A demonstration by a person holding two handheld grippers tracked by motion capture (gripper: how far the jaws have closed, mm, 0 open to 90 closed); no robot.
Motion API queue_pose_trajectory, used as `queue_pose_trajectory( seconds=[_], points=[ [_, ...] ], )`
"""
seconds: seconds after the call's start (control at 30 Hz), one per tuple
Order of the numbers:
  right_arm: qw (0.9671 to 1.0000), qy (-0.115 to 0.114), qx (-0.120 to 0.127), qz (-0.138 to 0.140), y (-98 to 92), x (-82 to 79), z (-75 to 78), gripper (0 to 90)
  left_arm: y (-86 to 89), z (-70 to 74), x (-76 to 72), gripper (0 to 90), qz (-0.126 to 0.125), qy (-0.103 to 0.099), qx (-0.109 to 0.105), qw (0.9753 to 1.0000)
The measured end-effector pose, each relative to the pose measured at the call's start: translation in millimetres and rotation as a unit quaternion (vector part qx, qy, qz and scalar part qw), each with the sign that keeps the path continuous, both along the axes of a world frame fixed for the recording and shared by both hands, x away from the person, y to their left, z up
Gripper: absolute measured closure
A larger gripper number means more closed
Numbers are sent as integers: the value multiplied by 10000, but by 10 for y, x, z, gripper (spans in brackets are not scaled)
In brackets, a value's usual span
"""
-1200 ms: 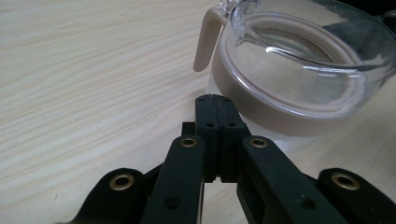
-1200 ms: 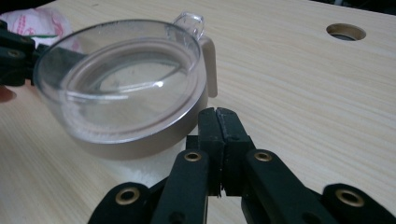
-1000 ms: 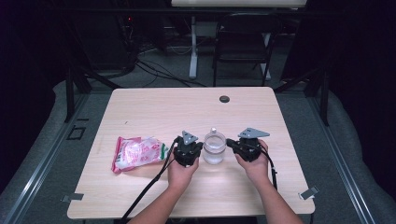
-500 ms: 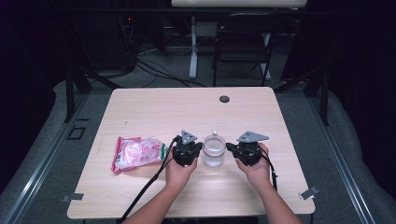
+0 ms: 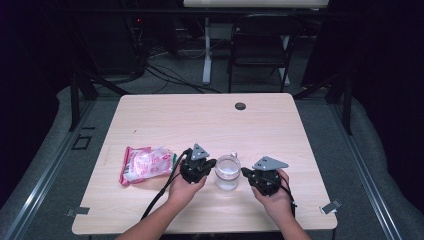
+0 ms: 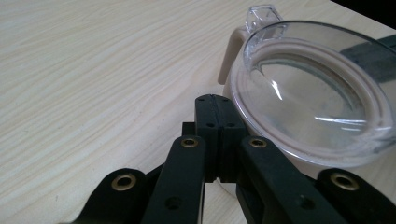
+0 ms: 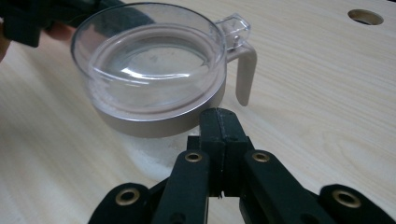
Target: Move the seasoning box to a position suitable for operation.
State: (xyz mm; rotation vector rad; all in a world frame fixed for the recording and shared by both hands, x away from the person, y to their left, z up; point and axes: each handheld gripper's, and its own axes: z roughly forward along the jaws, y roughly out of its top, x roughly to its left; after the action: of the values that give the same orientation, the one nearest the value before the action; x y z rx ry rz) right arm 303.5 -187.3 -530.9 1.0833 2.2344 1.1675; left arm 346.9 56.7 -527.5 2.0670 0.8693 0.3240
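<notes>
Both my tongs are clenched on nothing rn. Left tongs (image 5: 209, 164) & right tongs (image 5: 246, 172) flank the clear lidded jar (image 5: 227, 171), near-middle of desk (image 5: 200, 120). Pink snack bag (image 5: 146, 163) further left.

The clear glossy plastic lid (image 7: 149, 56) sits on a matt beige plastic jar (image 7: 159, 122); the pale wood-grain table (image 6: 93, 70) looks smooth and matt.

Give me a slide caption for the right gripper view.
Shut right gripper poised beside a clear-lidded jar on the wooden table.
</notes>
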Motion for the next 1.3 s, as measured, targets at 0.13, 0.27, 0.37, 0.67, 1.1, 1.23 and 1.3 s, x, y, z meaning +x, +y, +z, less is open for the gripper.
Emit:
queue_pose_trajectory(
  seconds=[0.13, 0.27, 0.37, 0.67, 1.1, 1.23, 1.3],
  points=[
    [10000, -12, 10, 36, 27, -133, 11, 900, 51, -20, 5, 895, -196, 6, -111, 9997],
    [9997, 17, 95, 241, 42, -228, 28, 882, 142, -28, -5, 840, -242, 53, -185, 9995],
    [9990, -55, 249, 364, 11, -244, 51, 848, 234, 44, -83, 805, -293, -6, -279, 9992],
    [9994, -181, 103, 262, -49, -76, -14, 820, 380, 73, -349, 744, -305, 92, -301, 9990],
    [9960, 182, 178, 858, 243, -17, 40, 852, 518, 73, -538, 714, 111, -96, -91, 9999],
    [9924, 170, 233, 1192, 384, -18, 13, 779, 598, 60, -539, 674, 220, -60, -48, 9997],
    [9925, 143, 184, 1198, 395, -15, 15, 779, 603, 59, -547, 672, 237, -68, -72, 9997]
  ],
)
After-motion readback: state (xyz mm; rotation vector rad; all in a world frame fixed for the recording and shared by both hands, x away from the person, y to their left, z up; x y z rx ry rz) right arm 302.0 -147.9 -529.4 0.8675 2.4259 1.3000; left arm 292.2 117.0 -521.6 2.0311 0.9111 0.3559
